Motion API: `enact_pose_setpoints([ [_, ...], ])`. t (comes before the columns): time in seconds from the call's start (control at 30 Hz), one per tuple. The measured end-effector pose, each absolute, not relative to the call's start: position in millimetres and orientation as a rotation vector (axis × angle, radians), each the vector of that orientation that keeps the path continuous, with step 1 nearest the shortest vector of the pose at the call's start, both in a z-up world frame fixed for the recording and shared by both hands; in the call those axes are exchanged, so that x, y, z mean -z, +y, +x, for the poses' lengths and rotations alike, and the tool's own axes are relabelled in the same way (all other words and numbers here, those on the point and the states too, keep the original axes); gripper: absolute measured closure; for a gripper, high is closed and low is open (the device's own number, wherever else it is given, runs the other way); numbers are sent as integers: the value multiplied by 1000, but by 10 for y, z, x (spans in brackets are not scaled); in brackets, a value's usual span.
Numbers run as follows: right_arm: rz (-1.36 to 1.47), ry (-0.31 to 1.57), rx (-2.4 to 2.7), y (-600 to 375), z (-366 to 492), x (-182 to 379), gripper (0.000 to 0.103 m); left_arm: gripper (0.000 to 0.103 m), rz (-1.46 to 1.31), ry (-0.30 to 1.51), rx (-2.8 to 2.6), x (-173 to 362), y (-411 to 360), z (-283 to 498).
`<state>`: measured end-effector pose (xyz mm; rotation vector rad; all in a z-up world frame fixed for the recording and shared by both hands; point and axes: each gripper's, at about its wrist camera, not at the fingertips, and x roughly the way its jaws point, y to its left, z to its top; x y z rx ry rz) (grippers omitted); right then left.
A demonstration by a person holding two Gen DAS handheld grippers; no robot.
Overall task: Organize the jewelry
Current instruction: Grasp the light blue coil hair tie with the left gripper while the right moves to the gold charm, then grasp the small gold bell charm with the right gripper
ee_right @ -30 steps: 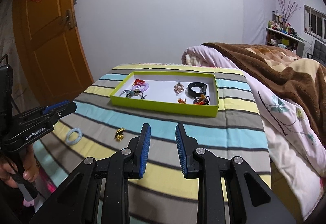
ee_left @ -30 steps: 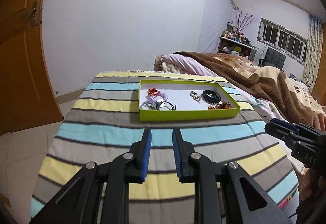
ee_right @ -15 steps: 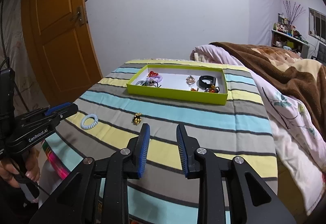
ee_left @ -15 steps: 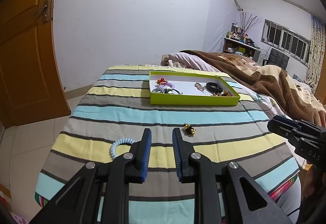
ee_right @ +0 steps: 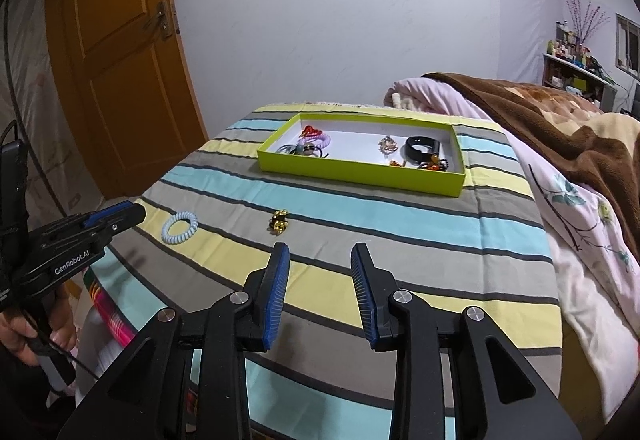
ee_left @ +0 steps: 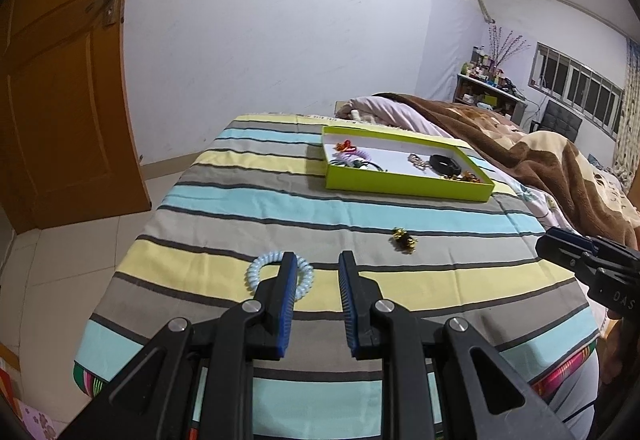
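We are in a home bedroom: a bed with a brown blanket [ee_right: 560, 120] lies at two o'clock, a wooden door [ee_right: 120, 80] at ten o'clock, cluttered shelf [ee_left: 488, 80] and window [ee_left: 576, 88] beyond.

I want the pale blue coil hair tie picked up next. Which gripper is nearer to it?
Left. The left gripper hovers right by the coil hair tie, one finger overlapping it in its own view. The right gripper is farther off to the tie's right.

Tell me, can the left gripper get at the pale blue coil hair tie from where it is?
Probably yes. The left gripper is open, the pale blue coil hair tie lies loose on the striped cloth just beyond it, and nothing stands between them.
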<state>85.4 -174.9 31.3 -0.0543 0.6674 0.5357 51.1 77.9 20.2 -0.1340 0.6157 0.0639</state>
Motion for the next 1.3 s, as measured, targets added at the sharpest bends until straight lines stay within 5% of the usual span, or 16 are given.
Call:
enact_pose_setpoints([
  [0.13,-62,681,-551,-1677,896,-263,70,67,-149,624,-75,-139,849,522],
  [0.77,-114,741,-606,-1180,1276,-27,70,67,-147,722,-165,181,1038,872],
  [1.1,-161,795,-637,-880,1590,146,70,91,-130,784,-169,289,1036,988],
  [1.3,-171,841,-656,-759,1727,241,70,93,-131,798,-152,305,1046,1023],
])
